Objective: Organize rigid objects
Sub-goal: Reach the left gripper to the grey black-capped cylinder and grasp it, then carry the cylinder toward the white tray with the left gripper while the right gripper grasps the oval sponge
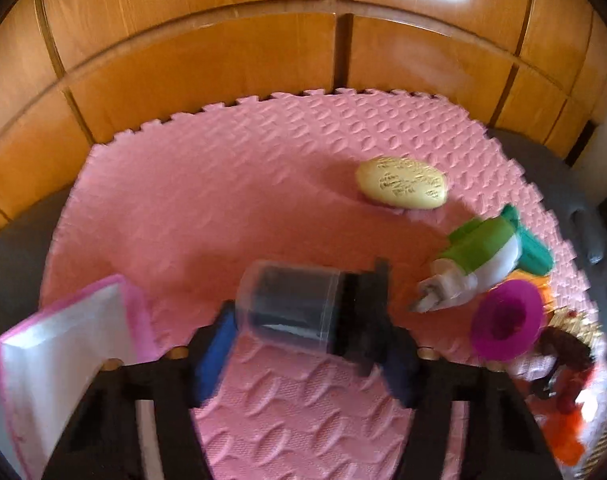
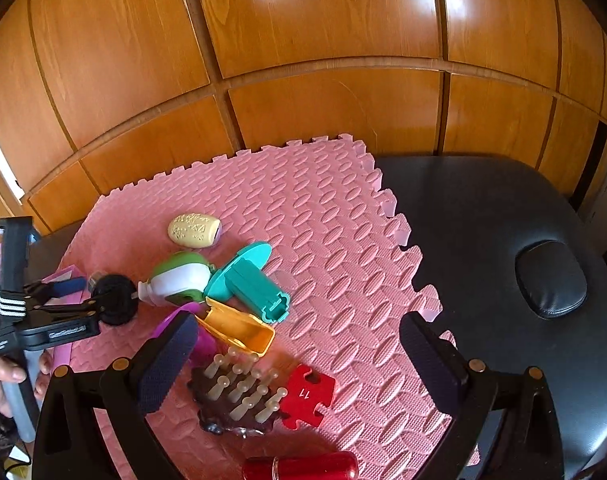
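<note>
Left wrist view: clear jar sideways, clamped between left hand-held gripper pads.

It looked like a room in a home. Behind the work area stood a run of glossy wooden cabinet doors, panelled like a built-in wardrobe. The things lay on a pink interlocking foam mat spread over a black padded massage table with a face cushion. Small household odds and ends, among them a hairbrush, were scattered on the mat.

Red cylinder cut by bottom edge
</note>
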### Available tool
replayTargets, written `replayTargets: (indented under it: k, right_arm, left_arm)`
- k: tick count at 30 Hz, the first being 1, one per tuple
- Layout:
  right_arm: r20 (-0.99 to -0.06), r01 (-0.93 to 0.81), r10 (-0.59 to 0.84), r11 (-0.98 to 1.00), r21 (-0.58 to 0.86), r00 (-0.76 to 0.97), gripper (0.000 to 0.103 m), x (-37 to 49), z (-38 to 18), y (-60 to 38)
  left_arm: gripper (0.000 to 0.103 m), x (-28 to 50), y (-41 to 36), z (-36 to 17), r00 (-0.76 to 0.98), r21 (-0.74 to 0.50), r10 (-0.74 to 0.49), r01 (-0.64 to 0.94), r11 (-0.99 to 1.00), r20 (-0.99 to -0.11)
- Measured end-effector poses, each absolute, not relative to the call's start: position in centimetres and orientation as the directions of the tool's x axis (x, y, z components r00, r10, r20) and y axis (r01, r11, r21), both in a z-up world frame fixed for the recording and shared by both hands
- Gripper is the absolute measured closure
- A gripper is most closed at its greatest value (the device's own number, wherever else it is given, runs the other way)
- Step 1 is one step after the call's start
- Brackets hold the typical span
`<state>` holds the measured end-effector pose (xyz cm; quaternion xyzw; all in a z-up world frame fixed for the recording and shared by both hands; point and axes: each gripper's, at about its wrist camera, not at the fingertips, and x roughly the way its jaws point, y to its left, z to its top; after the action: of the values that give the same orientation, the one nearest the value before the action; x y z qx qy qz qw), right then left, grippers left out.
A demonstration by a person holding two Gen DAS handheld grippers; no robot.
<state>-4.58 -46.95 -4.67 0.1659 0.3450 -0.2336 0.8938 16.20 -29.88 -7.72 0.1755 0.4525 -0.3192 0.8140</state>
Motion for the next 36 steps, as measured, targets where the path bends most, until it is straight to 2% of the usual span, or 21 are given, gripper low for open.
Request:
replayTargets:
  k: [8,13,19,26,30,36]
  right_arm:
    - [-0.708,0.55,-0.303,0.822,0.144,0.638,0.004,-4.8,-5.1,-47.5]
    - [-0.713,0.547,-0.298,0.825,0.142,0.635,0.004,-4.7,-5.3,-47.3]
    - [-0.717,0.525,-0.258,0.833,0.174,0.647,0.004,-3.8,-4.9,-46.4]
    - [-0.717,0.453,-0.208,0.875,0.167,0.666,0.004,3.3,-1.6,-44.8]
    - [-0.788,0.455,-0.187,0.881,0.13,0.587,0.004,9.7,-2.4,-44.4]
    - [-0.856,0.555,-0.16,0.815,0.166,0.491,0.004,15.4,-5.1,-45.5]
  left_arm:
    - [0.04,12.5,-27.3,-4.4,0.473,0.029,-0.403,0.675,0.737,-0.783]
    - [0.04,9.6,-23.1,-2.2,0.468,-0.035,-0.443,0.656,0.754,-0.765]
    - [0.04,8.1,-16.0,-0.9,0.509,-0.085,-0.436,0.573,0.815,-0.743]
    - [0.04,8.2,-9.9,-1.8,0.556,-0.103,-0.387,0.473,0.875,-0.736]
    - [0.04,8.5,-7.9,-2.8,0.537,-0.151,-0.392,0.438,0.886,-0.747]
    - [0.04,8.9,-6.2,-3.5,0.519,-0.197,-0.4,0.402,0.894,-0.755]
